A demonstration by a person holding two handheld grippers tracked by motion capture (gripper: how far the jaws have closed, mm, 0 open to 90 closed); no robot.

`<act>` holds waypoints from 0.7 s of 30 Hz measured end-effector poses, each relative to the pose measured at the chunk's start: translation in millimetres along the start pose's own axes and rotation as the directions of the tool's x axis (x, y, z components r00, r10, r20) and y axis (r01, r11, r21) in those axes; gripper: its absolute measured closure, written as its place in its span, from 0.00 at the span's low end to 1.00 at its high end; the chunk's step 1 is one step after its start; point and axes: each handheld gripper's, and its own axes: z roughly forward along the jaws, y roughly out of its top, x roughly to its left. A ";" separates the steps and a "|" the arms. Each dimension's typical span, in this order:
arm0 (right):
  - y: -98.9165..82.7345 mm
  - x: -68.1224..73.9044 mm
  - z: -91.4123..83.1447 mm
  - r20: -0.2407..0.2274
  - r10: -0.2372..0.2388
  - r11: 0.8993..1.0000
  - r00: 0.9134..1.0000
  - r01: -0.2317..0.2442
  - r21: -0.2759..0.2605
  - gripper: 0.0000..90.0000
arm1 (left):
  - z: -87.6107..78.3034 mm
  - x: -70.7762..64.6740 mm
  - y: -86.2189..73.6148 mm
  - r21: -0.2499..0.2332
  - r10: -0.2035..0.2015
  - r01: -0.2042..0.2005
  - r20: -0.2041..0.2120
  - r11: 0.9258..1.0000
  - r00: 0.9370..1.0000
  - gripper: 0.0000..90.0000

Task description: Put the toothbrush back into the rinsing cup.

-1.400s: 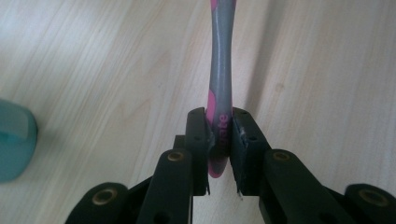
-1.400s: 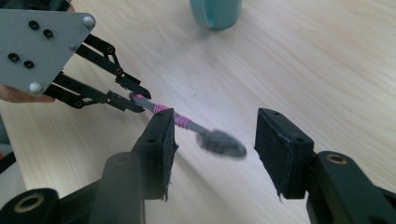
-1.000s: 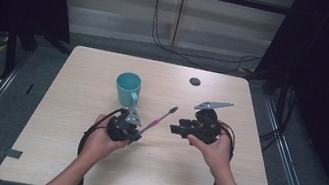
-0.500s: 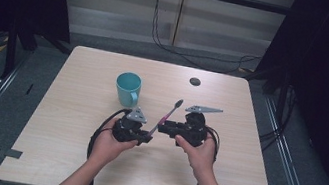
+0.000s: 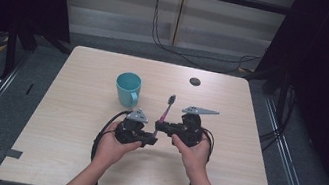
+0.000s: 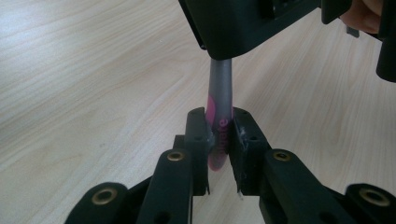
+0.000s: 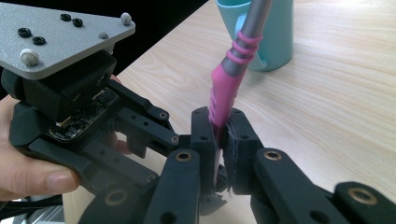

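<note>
Toothbrush (image 6: pixel 219 109) head hidden behind right gripper (image 5: pixel 160 127); cup (image 7: pixel 275 32) top cut off

The high view looks forward and down from well above. Each gripper view looks closely along its own jaws; both share the pink-and-grey plastic toothbrush (image 6: pixel 219 116) pinched between them.
</note>
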 end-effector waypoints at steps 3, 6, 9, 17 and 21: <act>0.0 0.1 0.1 -0.004 -0.004 1.000 1.000 0.004 -0.002 0.94 | 0.3 0.2 -0.9 -0.011 -0.009 0.009 0.008 1.000 1.000 0.87; 0.6 -0.9 -2.4 -0.002 -0.013 1.000 1.000 0.013 -0.021 0.94 | 2.5 1.1 -2.1 -0.039 -0.027 0.029 0.032 0.999 0.999 0.73; 2.8 -5.6 -12.2 0.027 -0.025 0.999 0.999 0.025 -0.036 0.94 | 1.0 5.5 -5.3 -0.041 -0.054 0.056 0.034 0.998 0.998 0.54; 2.9 -15.0 -27.7 0.067 -0.049 0.998 0.997 0.051 -0.025 0.94 | -19.6 14.9 -2.5 -0.093 -0.069 0.071 0.025 0.993 0.997 0.49; -0.3 -14.7 -28.6 0.072 -0.062 0.998 0.995 0.063 -0.008 0.94 | -31.4 17.1 8.8 -0.129 -0.071 0.072 0.012 0.989 0.997 0.48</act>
